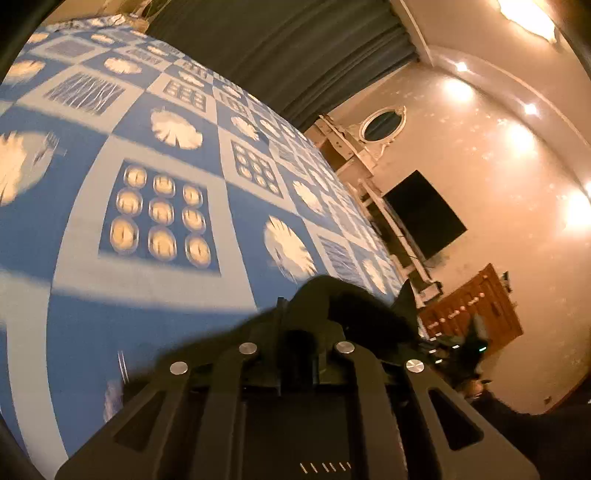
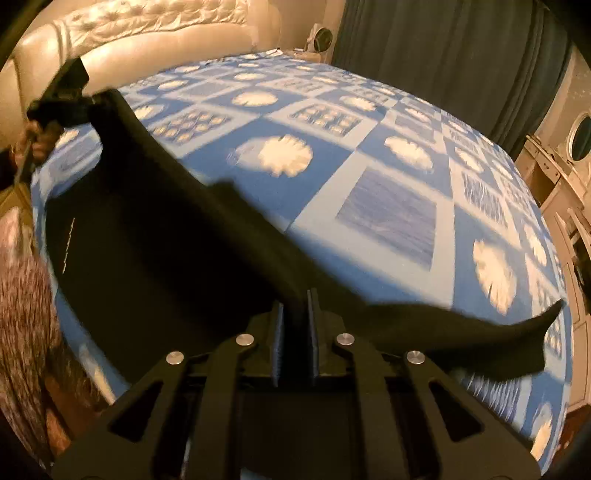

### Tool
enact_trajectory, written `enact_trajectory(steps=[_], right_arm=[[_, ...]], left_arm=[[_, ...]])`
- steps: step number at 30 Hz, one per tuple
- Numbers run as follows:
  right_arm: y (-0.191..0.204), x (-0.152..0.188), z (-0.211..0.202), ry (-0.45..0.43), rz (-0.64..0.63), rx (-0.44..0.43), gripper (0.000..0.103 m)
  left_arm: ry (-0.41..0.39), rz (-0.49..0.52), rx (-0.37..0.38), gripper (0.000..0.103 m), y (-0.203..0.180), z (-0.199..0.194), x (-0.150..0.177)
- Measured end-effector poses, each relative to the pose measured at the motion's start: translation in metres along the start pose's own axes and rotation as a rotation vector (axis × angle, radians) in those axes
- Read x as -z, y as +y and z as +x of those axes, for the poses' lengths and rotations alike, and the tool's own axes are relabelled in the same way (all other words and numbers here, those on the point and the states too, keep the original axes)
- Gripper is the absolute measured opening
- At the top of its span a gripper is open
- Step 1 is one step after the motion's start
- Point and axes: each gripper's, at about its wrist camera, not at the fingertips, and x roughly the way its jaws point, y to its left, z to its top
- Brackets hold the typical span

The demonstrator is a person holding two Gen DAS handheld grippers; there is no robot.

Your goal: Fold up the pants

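A home bedroom. A wide bed point(image 2: 388, 206) with a blue patterned cover and a tufted cream headboard point(image 2: 147, 29) fills it. Dark curtains point(image 2: 443, 48), a wall television point(image 1: 424, 214) and a wooden dresser point(image 1: 476, 314) stand around.

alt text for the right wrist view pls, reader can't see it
The right claw is shut on black pants, which stretch up and left to the left claw, lifted above a bed with a blue and white patterned cover. One loose end of the pants trails right, blurred. A cream padded headboard and dark curtains are behind.
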Motion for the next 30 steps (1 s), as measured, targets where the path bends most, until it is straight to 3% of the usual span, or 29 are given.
enact_trajectory(steps=[3, 7, 9, 10, 11, 13, 17, 22, 24, 26, 30], right_arm=[[0.022, 0.031, 0.002, 0.03, 0.0, -0.006, 0.012], [0.043, 0.061, 0.016, 0.116, 0.009, -0.055, 0.02], [0.048, 0.068, 0.013, 0.11, 0.034, -0.054, 0.034], [0.045, 0.069, 0.009, 0.104, 0.079, -0.086, 0.05], [0.041, 0.07, 0.006, 0.094, 0.117, -0.111, 0.06], [0.028, 0.073, -0.005, 0.063, 0.254, -0.195, 0.065], [-0.001, 0.09, -0.009, 0.062, 0.524, -0.337, 0.065], [-0.04, 0.117, 0.0, 0.043, 0.876, -0.483, 0.066], [-0.052, 0.132, 0.01, 0.042, 1.026, -0.558, 0.066], [-0.059, 0.142, 0.016, 0.029, 1.131, -0.612, 0.065], [-0.064, 0.15, 0.019, 0.008, 1.216, -0.642, 0.065]], left_arm=[[0.025, -0.013, -0.015, 0.015, -0.008, -0.017, 0.038], [0.09, -0.101, -0.091, 0.022, 0.004, -0.026, 0.093], [0.107, -0.143, -0.138, 0.025, 0.01, -0.028, 0.113], [0.102, -0.178, -0.161, 0.027, 0.013, -0.033, 0.124], [0.084, -0.207, -0.166, 0.028, 0.015, -0.037, 0.131], [0.038, -0.292, -0.161, 0.032, 0.02, -0.047, 0.144], [-0.054, -0.38, -0.172, 0.052, 0.011, -0.063, 0.156], [-0.161, -0.411, -0.171, 0.068, -0.017, -0.07, 0.167], [-0.163, -0.41, -0.159, 0.071, -0.023, -0.062, 0.166], [-0.142, -0.41, -0.202, 0.071, -0.026, -0.049, 0.165], [-0.168, -0.488, -0.229, 0.072, -0.019, -0.041, 0.17]])
